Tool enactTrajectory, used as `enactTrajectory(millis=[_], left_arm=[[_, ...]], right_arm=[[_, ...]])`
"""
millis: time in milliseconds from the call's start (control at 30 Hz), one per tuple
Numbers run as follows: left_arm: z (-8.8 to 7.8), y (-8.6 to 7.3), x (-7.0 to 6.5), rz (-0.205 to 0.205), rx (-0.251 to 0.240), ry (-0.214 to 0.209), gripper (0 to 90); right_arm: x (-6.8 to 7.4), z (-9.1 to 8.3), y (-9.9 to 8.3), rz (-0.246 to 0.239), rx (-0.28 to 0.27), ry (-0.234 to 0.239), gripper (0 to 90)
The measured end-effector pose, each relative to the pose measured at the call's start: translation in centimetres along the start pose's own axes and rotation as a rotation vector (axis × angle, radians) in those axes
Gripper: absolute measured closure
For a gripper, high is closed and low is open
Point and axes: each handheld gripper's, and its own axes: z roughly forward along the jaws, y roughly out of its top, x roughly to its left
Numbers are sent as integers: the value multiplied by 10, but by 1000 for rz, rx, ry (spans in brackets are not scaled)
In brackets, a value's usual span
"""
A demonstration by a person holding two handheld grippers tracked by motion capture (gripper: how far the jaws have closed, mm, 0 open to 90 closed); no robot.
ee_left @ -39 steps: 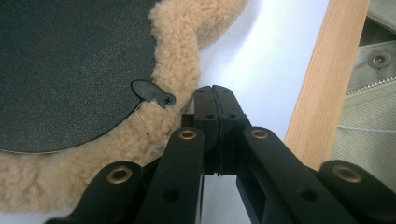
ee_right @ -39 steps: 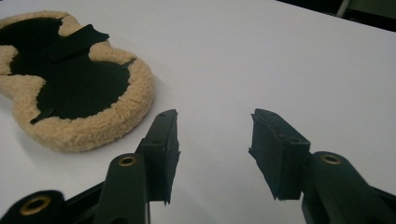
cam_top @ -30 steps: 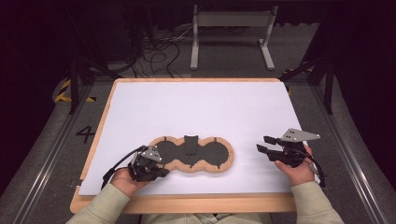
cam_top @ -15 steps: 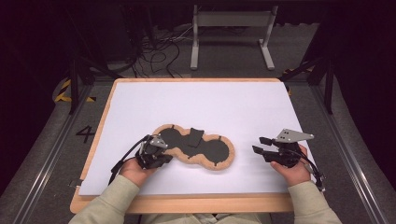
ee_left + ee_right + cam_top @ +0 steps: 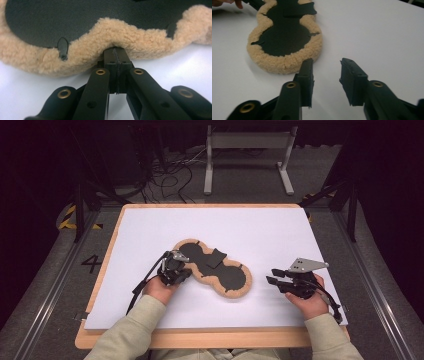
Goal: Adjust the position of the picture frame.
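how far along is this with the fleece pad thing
Early on. Done: the left gripper has shut its fingers on the tan fleece rim of the black-faced pad, which lies flat on the white table. In hand: the right gripper sits apart from the pad's other end, fingers spread with nothing between them. Left: gripping that end and whatever handling follows.

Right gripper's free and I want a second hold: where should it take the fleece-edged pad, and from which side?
Take the fleece rim at the rounded end of the fleece-edged pad nearest the right gripper, coming in low from the right. The pad lies flat; its soft rim is the only raised edge. The left gripper already pinches the opposite side.
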Motion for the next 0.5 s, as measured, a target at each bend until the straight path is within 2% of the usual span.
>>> enactTrajectory(millis=[100, 267, 333, 367, 500], left_arm=[[-2, -1, 2, -8, -5, -16, 884], [-18, -7, 4, -24, -53, -56, 834], [-22, -9, 5, -18, -63, -67, 816], [-26, -13, 6, -28, -74, -73, 810], [-34, -20, 9, -46, -85, -75, 801]], right_arm=[[0, 5, 4, 18, 28, 20, 750], [2, 13, 15, 21, 64, 20, 882], [2, 16, 17, 23, 71, 21, 896], [2, 24, 22, 33, 91, 14, 899], [-1, 37, 30, 44, 106, 3, 900]])
